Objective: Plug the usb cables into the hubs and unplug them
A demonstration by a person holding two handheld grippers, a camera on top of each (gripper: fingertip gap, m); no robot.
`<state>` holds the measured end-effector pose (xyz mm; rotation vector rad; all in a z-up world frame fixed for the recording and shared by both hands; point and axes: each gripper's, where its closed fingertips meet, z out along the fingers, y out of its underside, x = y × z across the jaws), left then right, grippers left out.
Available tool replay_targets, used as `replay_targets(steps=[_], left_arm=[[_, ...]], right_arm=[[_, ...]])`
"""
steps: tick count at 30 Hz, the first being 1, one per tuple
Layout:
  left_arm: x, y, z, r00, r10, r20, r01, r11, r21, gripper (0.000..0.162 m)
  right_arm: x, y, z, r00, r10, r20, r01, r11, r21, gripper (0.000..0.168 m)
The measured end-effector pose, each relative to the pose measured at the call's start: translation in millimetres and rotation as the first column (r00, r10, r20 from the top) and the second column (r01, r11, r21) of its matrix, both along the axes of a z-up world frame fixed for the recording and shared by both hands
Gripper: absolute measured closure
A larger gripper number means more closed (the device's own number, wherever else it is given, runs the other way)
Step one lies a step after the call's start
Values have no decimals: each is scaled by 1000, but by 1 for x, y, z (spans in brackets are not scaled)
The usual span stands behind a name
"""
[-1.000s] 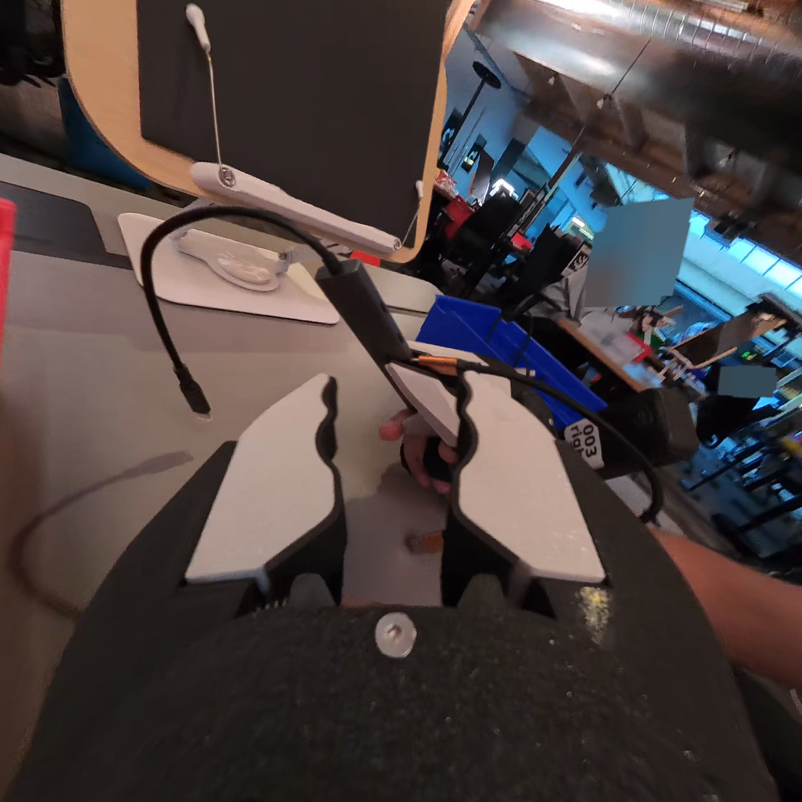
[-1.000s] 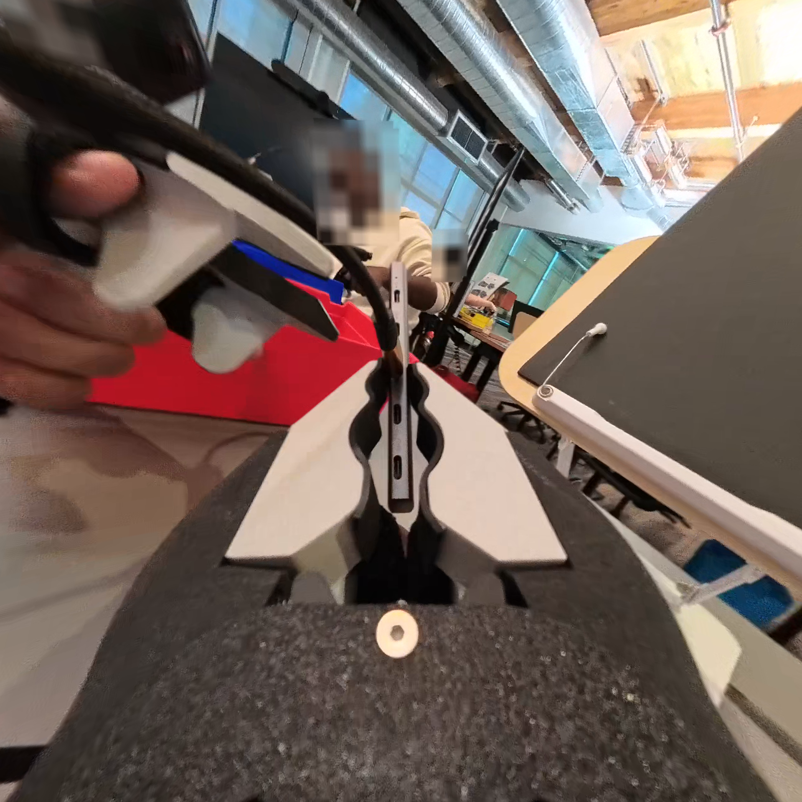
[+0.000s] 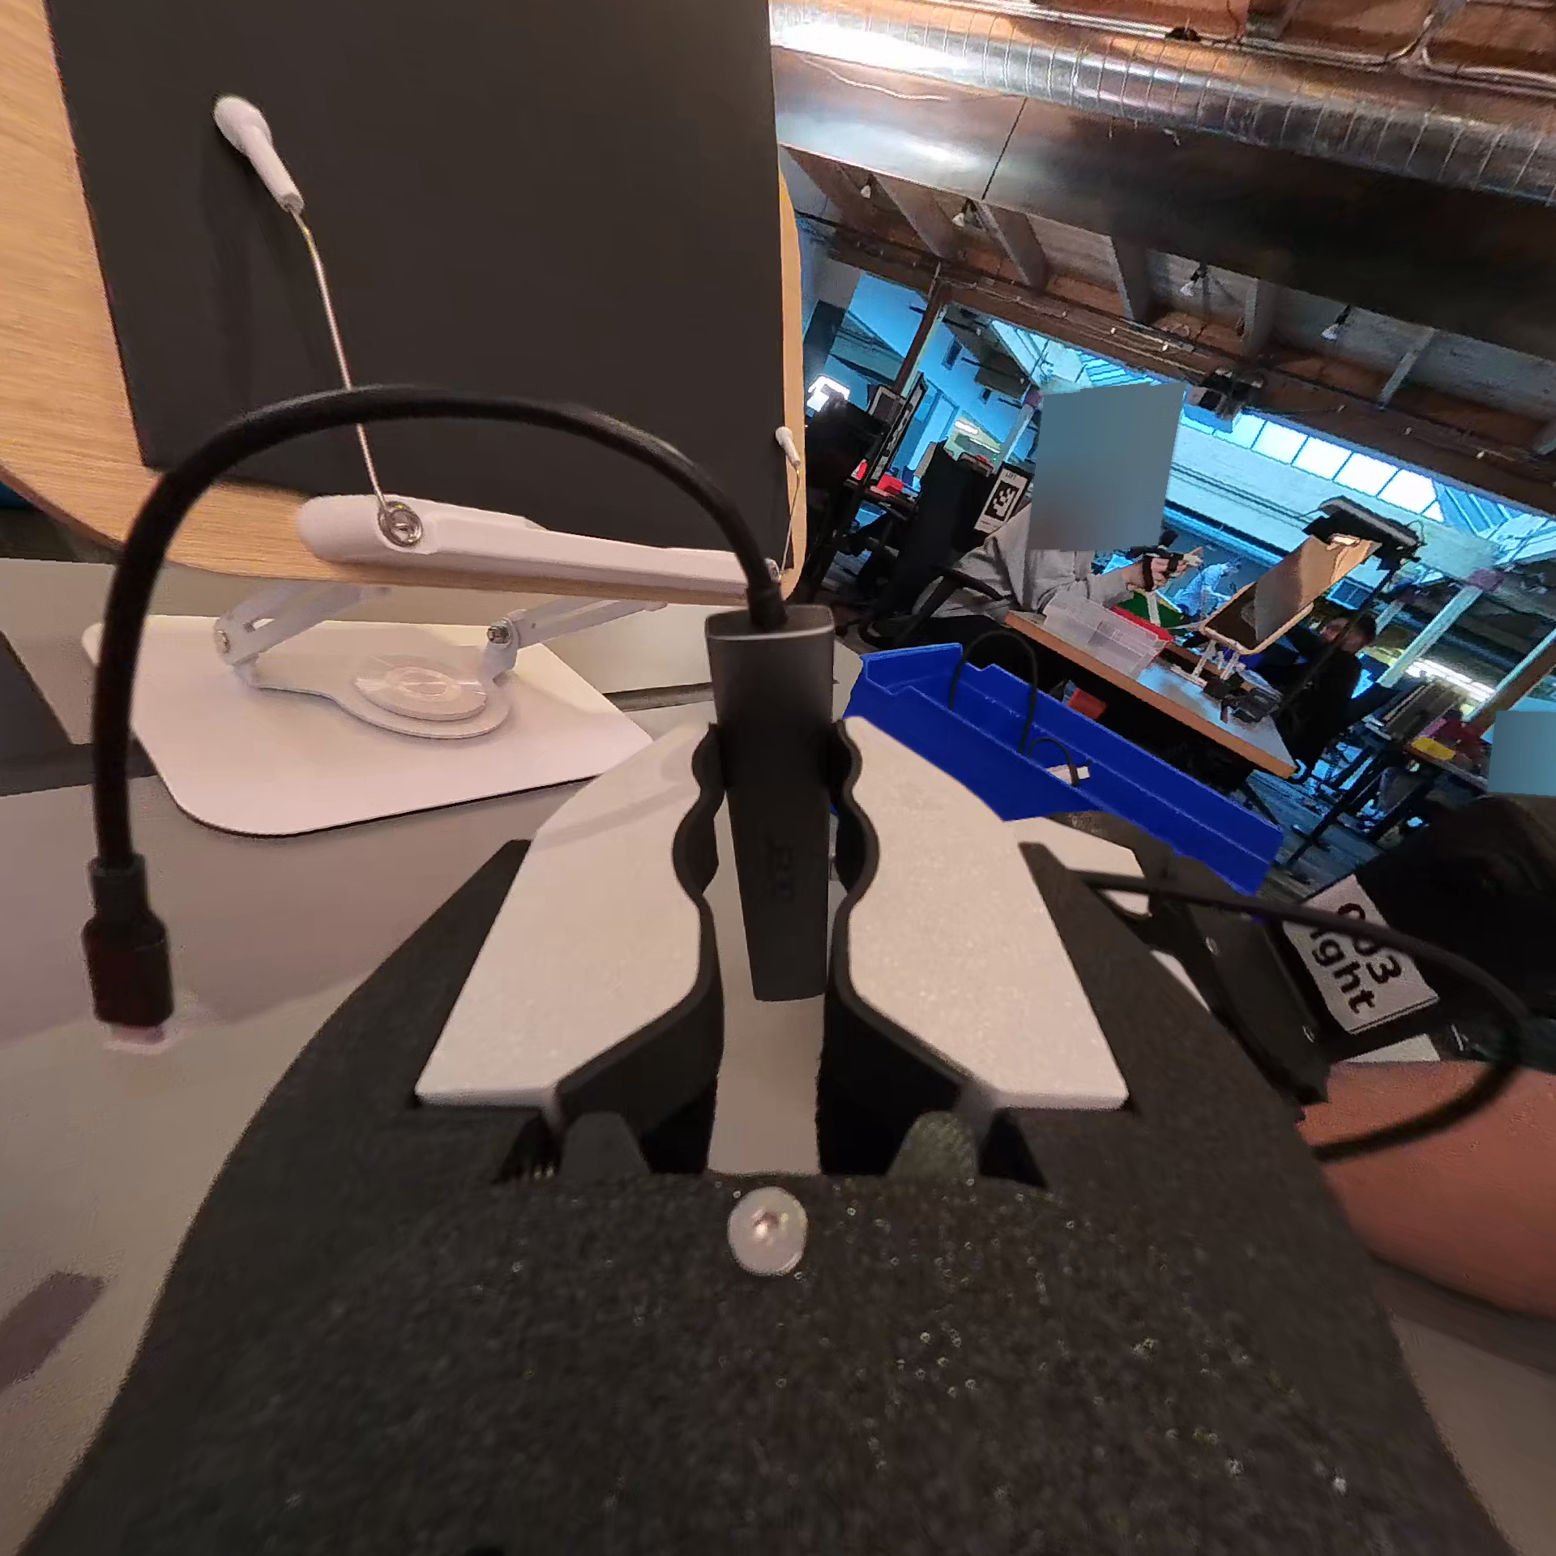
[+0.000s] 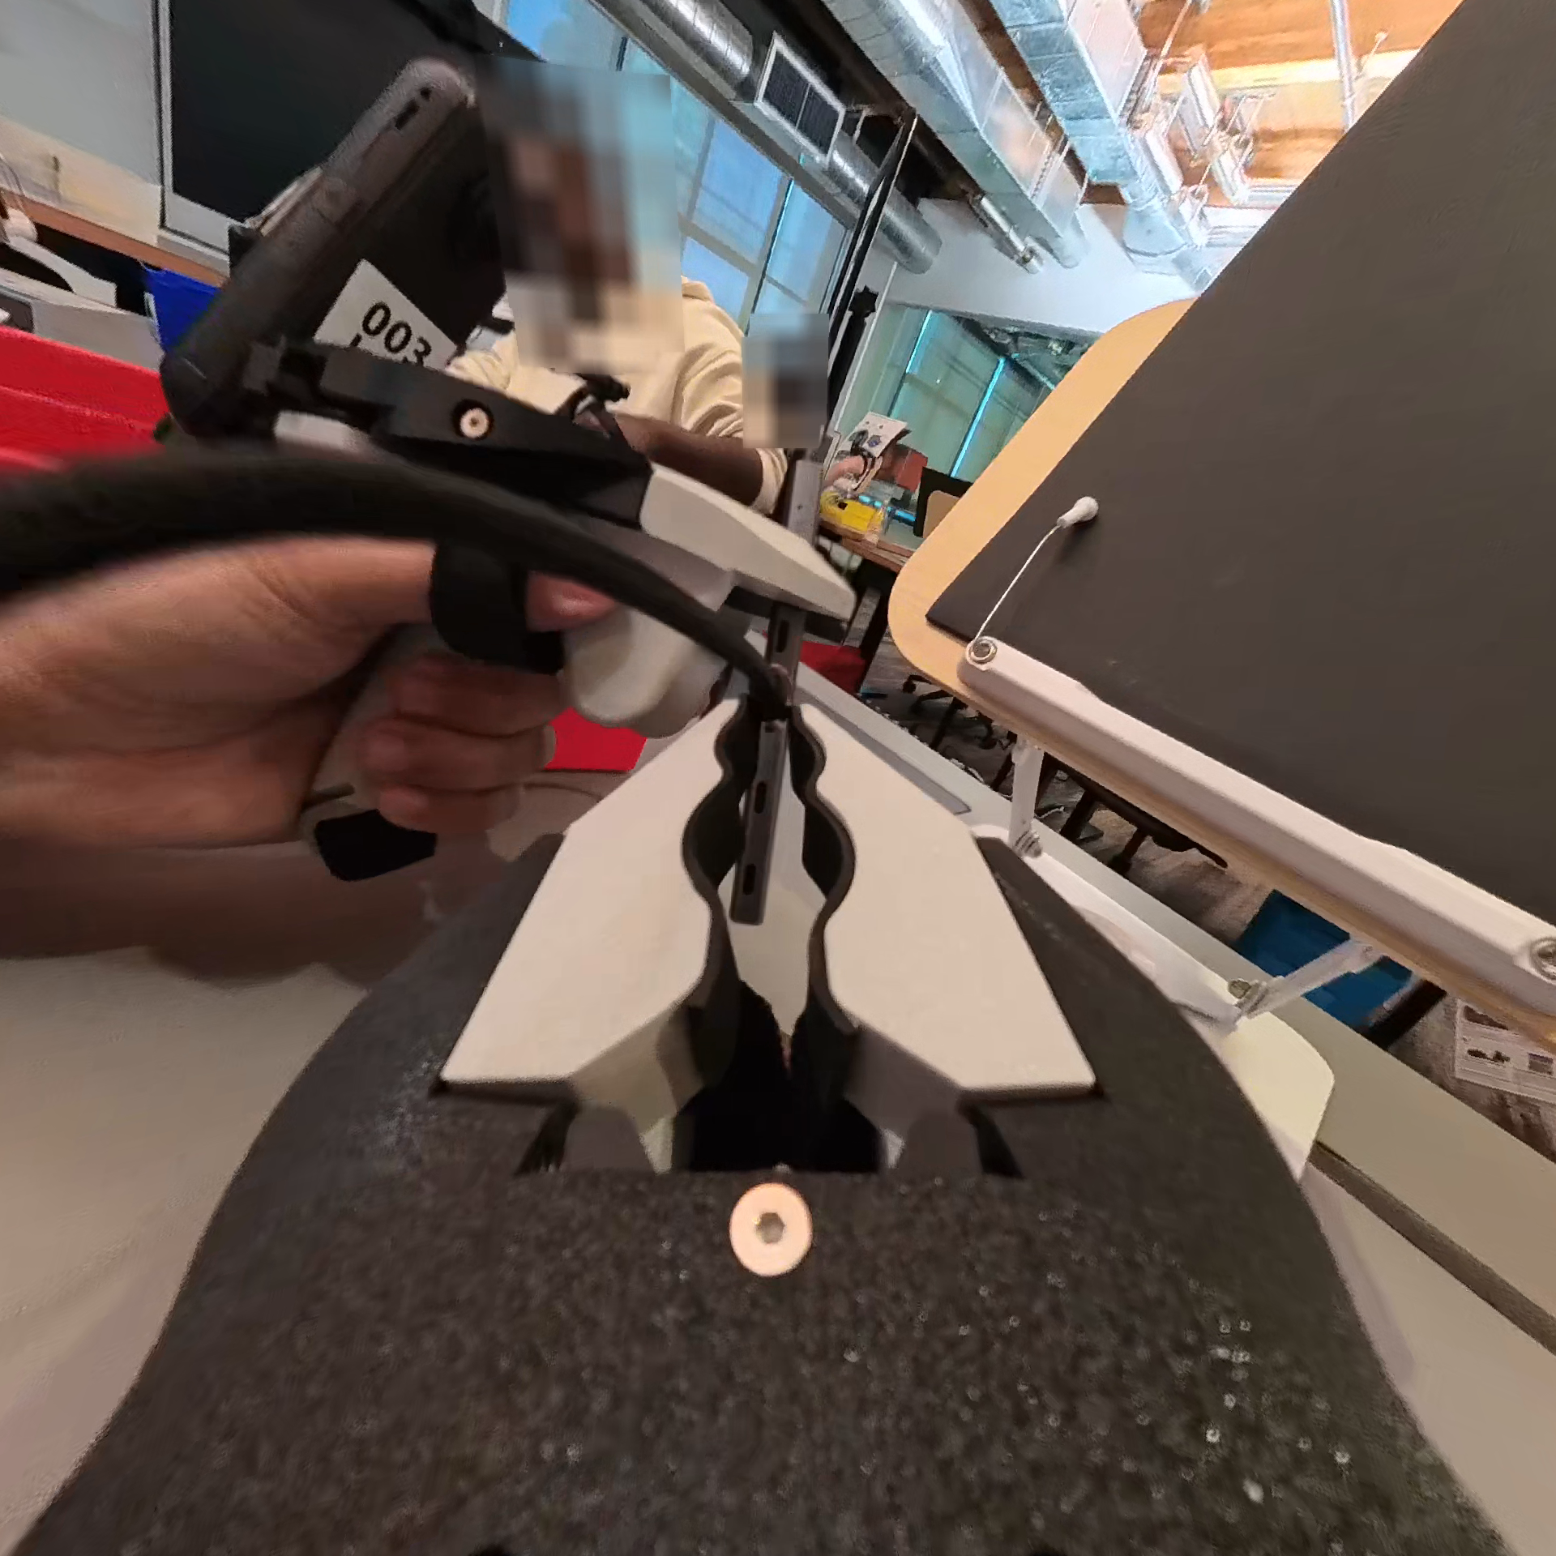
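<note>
left gripper [image 3: 775,758] clamping hub [image 3: 779,842] upright by its narrow edges, letting cable [image 3: 404,404] arc free, plug [image 3: 126,951] hanging over table [image 3: 337,892] | right gripper [image 4: 770,741] sitting slightly parted, apparently not touching hub

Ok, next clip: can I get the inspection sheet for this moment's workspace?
Surface: grey table, bare near the grippers.
Job's things: grey hub, held upright.
Clutter: blue bin; red bin; dark board on a white stand.
Grippers: left gripper shut on the hub; right gripper has a narrow gap, hub in line with it, grip unclear. A hand holds the left gripper.
Cables: the hub's black cable arcs left, and its plug hangs just above the table.
Surroundings: open workshop, people at other desks, ceiling ducts.
</note>
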<state>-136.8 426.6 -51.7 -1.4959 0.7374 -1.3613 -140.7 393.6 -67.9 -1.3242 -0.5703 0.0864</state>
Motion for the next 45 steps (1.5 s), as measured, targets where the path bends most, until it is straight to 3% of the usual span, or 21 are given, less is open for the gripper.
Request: replay_targets(steps=[9, 19, 28, 34, 38, 43, 45], left_arm=[[-4, -4, -3, 1000, 13, -8, -13, 1000, 25, 138], [-7, -2, -2, 999, 31, -11, -31, 999, 32, 138], [-6, -1, -3, 999, 41, 15, -41, 999, 0, 138], [-6, 0, -4, 997, 42, 64, -35, 993, -110, 137], [-4, -3, -3, 998, 34, 57, -29, 995, -92, 137], [-3, -4, -4, 999, 26, 24, -24, 998, -58, 136], [-4, -4, -2, 1000, -5, 10, 5, 1000, -28, 138]], right_arm=[[-8, -3, -5, 997, 74, -24, -75, 996, -54, 164], [-7, -1, -7, 998, 64, -19, -65, 996, -68, 164], [-9, 3, -11, 999, 28, -38, -32, 993, -113, 164], [-13, 5, -14, 998, 5, -68, -17, 985, -173, 164], [-13, 5, -16, 998, -15, -65, 3, 983, -185, 164], [-7, 9, -17, 989, -1, -149, -34, 972, -234, 164], [-8, 6, -10, 965, 71, -252, -128, 968, -217, 164]])
